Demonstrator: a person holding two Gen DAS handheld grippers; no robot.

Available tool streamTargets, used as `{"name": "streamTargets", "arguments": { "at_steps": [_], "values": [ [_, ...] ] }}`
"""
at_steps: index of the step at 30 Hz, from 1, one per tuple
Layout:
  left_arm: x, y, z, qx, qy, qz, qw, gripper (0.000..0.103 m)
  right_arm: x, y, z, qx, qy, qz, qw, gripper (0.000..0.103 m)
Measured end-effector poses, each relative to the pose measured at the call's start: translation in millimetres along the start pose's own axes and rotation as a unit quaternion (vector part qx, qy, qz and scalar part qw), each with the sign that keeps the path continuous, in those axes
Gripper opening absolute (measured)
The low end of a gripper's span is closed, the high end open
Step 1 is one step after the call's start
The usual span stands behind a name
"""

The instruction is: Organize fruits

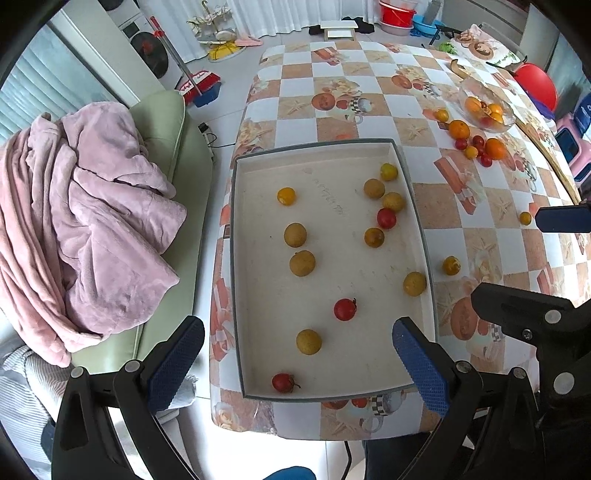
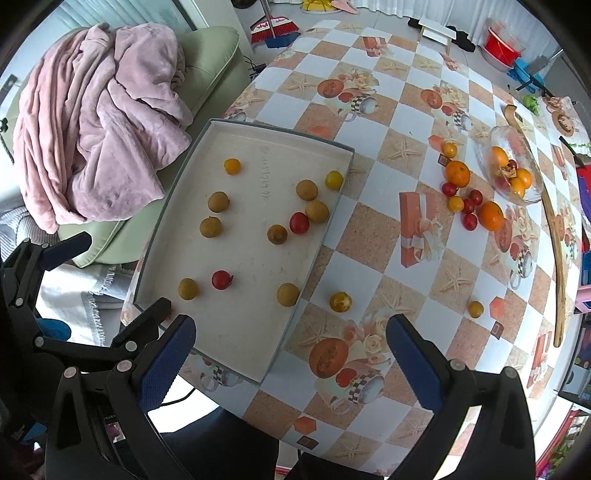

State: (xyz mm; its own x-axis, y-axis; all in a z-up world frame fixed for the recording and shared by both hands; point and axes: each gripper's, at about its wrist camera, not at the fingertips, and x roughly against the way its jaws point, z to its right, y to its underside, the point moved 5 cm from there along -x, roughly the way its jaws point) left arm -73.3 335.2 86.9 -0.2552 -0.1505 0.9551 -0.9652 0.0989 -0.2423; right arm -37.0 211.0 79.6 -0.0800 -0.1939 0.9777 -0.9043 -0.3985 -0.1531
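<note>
A shallow white tray [image 1: 417,221] [image 2: 317,236] lies on the checkered table and holds several small yellow, brown and red fruits. A yellow fruit [image 1: 451,265] [image 2: 340,301] lies on the table just right of the tray, another [image 2: 475,309] further right. A cluster of oranges and small red and yellow fruits [image 2: 466,199] sits beside a glass bowl [image 2: 532,199] with fruit. My left gripper [image 1: 299,365] is open and empty above the tray's near end. My right gripper [image 2: 291,358] is open and empty above the tray's near right corner.
A pink blanket [image 1: 85,221] lies on a green sofa [image 1: 173,155] left of the table. A wooden stick [image 2: 556,236] lies along the table's right side. A red broom [image 1: 199,85] and basins [image 1: 399,18] stand on the floor beyond.
</note>
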Motion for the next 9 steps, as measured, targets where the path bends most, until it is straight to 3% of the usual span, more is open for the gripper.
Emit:
{"name": "streamTargets", "arguments": {
  "at_steps": [9],
  "values": [
    [7.4, 2.2, 7.8, -0.004, 0.018, 0.014, 0.9997, 0.102, 7.4, 3.2, 3.0, -0.002, -0.002, 0.007, 1.000, 0.103]
  ]
}}
